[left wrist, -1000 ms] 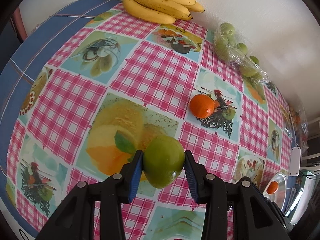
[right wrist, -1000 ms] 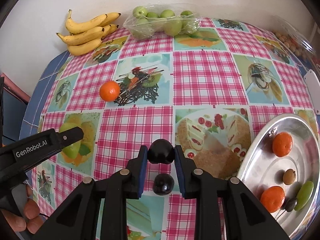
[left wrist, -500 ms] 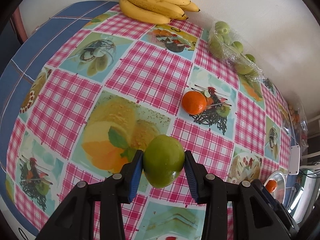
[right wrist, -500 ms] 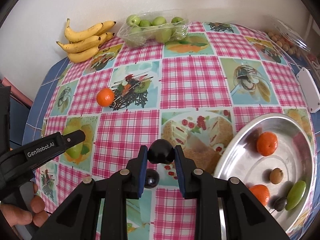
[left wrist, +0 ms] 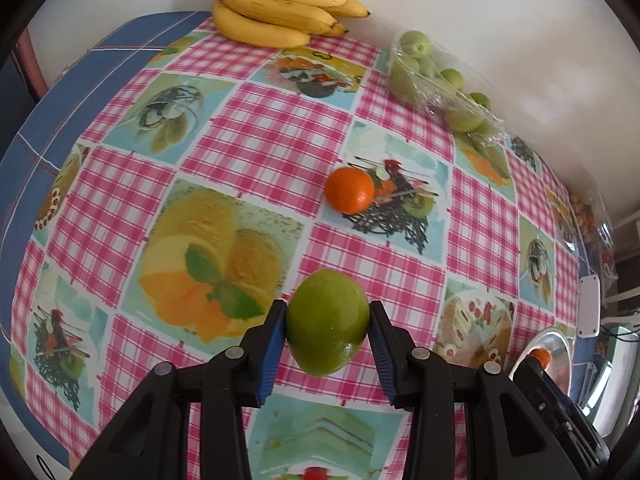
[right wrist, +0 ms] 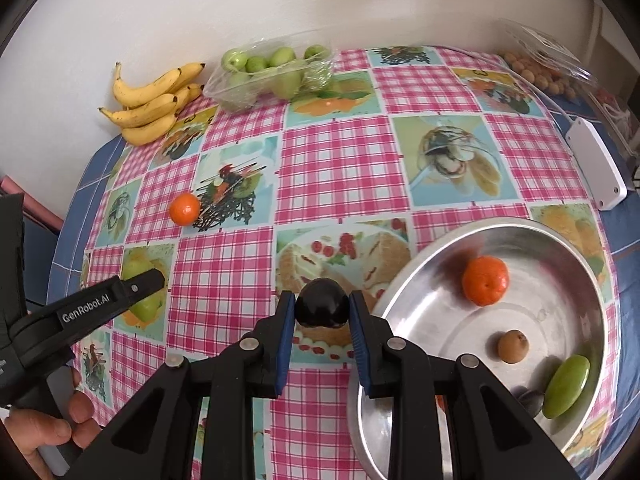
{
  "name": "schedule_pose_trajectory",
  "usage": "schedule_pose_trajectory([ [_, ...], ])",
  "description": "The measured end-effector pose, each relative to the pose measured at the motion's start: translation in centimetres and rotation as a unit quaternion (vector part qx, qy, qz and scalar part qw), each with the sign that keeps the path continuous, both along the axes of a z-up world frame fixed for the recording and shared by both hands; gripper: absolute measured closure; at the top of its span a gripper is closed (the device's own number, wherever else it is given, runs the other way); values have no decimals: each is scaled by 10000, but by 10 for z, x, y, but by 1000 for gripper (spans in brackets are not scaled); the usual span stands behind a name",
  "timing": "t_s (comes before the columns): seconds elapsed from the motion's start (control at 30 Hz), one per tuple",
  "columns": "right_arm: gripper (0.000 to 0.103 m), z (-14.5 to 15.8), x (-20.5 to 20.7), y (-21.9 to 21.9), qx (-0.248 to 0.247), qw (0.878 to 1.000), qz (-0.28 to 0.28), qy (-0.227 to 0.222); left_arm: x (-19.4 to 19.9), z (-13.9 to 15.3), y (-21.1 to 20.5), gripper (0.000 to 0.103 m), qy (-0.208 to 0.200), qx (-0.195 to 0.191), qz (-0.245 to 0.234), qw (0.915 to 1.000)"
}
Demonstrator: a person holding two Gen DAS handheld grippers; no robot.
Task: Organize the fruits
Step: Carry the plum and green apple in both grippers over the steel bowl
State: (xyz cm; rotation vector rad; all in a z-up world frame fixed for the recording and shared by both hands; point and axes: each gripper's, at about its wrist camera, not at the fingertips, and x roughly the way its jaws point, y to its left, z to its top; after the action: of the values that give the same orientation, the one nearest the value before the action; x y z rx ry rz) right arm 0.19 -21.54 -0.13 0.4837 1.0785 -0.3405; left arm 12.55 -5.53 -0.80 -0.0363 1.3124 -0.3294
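Note:
My left gripper (left wrist: 327,330) is shut on a green mango (left wrist: 327,322) and holds it above the checked tablecloth. It also shows in the right wrist view (right wrist: 146,298) at the left. My right gripper (right wrist: 322,312) is shut on a dark plum (right wrist: 322,307), held just left of the rim of the steel bowl (right wrist: 420,268). The bowl holds an orange (right wrist: 485,281), a brown fruit (right wrist: 513,346), a green fruit (right wrist: 568,386) and a dark fruit (right wrist: 530,400). A loose orange (left wrist: 349,190) lies on the cloth ahead of the left gripper.
Bananas (left wrist: 276,8) lie at the back by the wall. A clear pack of green apples (right wrist: 272,70) sits beside them. A white box (right wrist: 596,164) and a clear pack of small brown fruits (right wrist: 548,68) are at the right edge.
My right gripper has moved right with the plum, from over the cloth to the bowl's rim. A second dark plum under it is out of sight. The left gripper has shifted right with the mango.

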Motion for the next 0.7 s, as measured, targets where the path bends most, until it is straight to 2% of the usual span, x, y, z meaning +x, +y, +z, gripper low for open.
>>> schedule_pose_trajectory([
  [0.33, 75, 2, -19, -27, 83, 9996, -281, 11, -20, 1, -32, 60, -43, 51, -395, 9992],
  [0.53, 75, 2, -32, -46, 195, 9986, -483, -17, -40, 2, -59, 60, 91, -148, -796, 9967],
  [0.7, 75, 4, -47, -63, 277, 9968, -746, -70, -59, 6, -83, 60, 41, -172, -1188, 9928],
])
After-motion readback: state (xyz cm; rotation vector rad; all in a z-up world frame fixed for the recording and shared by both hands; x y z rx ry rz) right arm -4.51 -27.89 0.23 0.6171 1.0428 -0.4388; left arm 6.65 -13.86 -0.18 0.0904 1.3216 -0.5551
